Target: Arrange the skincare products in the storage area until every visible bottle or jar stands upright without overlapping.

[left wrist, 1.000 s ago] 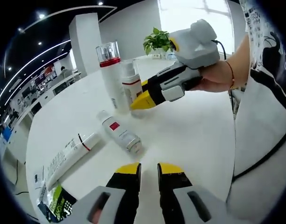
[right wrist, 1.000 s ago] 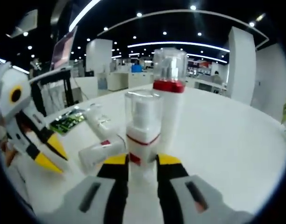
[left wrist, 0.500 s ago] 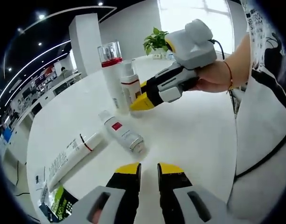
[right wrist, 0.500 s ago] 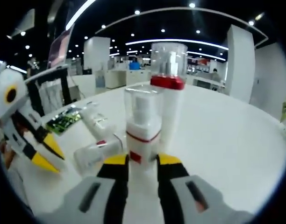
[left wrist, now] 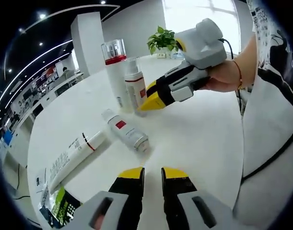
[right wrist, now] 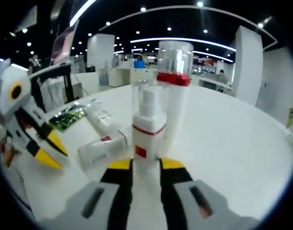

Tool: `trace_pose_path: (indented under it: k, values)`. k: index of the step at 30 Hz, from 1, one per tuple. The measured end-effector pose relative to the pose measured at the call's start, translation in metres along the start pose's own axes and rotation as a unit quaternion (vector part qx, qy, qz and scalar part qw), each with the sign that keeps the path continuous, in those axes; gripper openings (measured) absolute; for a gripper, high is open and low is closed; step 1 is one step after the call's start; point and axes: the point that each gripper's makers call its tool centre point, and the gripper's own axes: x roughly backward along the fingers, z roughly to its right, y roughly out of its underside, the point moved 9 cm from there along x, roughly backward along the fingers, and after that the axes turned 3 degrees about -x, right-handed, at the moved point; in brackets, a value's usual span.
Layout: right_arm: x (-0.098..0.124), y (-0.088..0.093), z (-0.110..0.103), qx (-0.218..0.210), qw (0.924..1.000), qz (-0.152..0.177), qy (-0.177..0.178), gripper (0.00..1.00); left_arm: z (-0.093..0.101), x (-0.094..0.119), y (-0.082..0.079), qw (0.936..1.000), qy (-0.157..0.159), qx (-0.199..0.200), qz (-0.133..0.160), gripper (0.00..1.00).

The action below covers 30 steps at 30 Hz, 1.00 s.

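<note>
A small white pump bottle with a clear cap stands upright on the white table, and my right gripper is shut on its lower part. Close behind it stands a taller bottle with a red band. In the left gripper view the right gripper is at the small bottle, beside the tall one. A white bottle with a red label lies on its side, and a long white tube lies left of it. My left gripper hovers near them, slightly open and holding nothing.
A green and black packet lies near the table's edge by the tube. A potted plant stands at the far side. A person's hand holds the right gripper. In the right gripper view the left gripper is at the left.
The right gripper's jaws now sit lower on the small bottle, with its red label above their tips. The left gripper's jaws keep the same gap.
</note>
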Motion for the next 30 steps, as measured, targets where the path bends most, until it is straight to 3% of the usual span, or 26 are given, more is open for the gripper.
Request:
trace_pose_path:
  k: [16,20,24,30]
  values:
    - [-0.003,-0.003,0.002,-0.004,1.0,0.0,0.007,0.2,-0.002,-0.002,-0.001,1.0,0.002,-0.001,-0.002,0.15]
    - [-0.006,-0.01,0.0,-0.051,0.9986,0.008,0.011,0.25,-0.002,-0.003,0.0,1.0,0.003,0.001,-0.004,0.15]
    - [-0.01,-0.013,-0.003,-0.073,0.9968,0.007,0.03,0.23,-0.001,-0.005,0.0,1.0,0.003,0.0,-0.006,0.15]
    - [-0.008,-0.012,-0.005,-0.066,0.9968,0.006,0.045,0.19,-0.002,-0.005,0.001,1.0,0.003,0.001,-0.006,0.15]
